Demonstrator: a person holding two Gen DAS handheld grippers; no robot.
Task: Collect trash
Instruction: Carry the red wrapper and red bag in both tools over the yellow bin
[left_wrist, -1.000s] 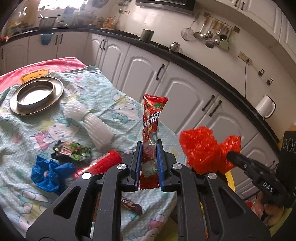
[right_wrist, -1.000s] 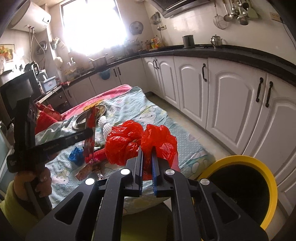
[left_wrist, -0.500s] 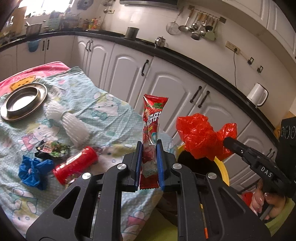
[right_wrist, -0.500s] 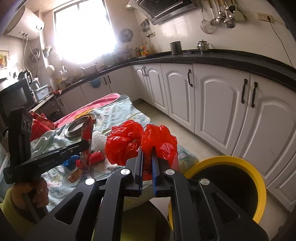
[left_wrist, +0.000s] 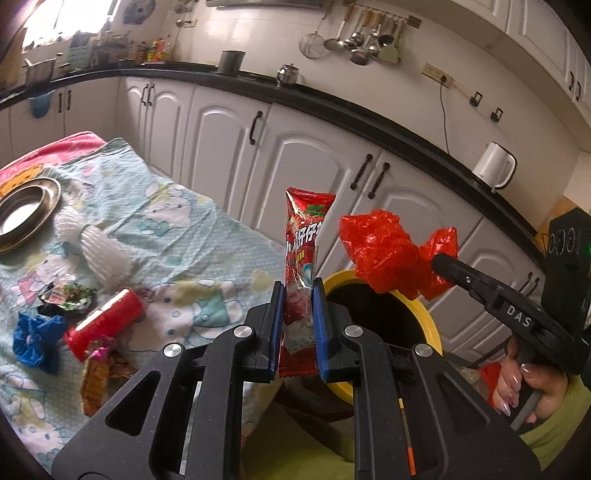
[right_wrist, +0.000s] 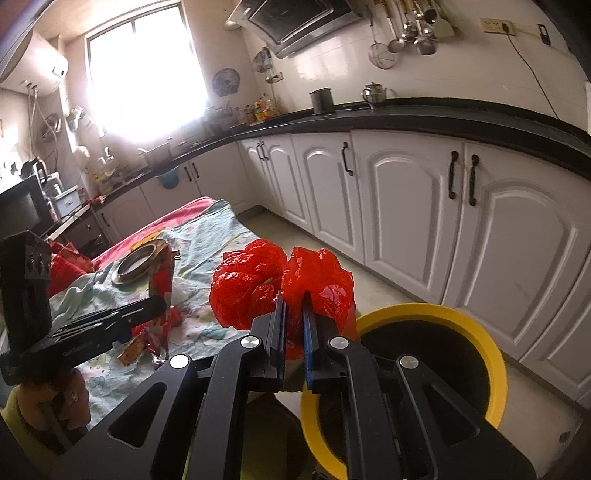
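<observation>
White cabinets (right_wrist: 406, 206), bright window (right_wrist: 147, 74)

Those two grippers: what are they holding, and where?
Left gripper: red snack wrapper, lower end. Right gripper: crumpled red plastic bag, at its middle.

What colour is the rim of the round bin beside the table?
Yellow, with a dark inside. The bin shows best in the right wrist view.

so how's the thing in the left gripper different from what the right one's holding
The left gripper pinches a red snack wrapper: a flat, printed strip standing upright between the pads. The right gripper pinches a red plastic bag: plain, crumpled and puffed into two lobes, with no print. The wrapper is long and narrow; the bag is bulkier and shapeless. Both are red, both are clamped in shut jaws, and both are close to the yellow-rimmed bin.
</observation>
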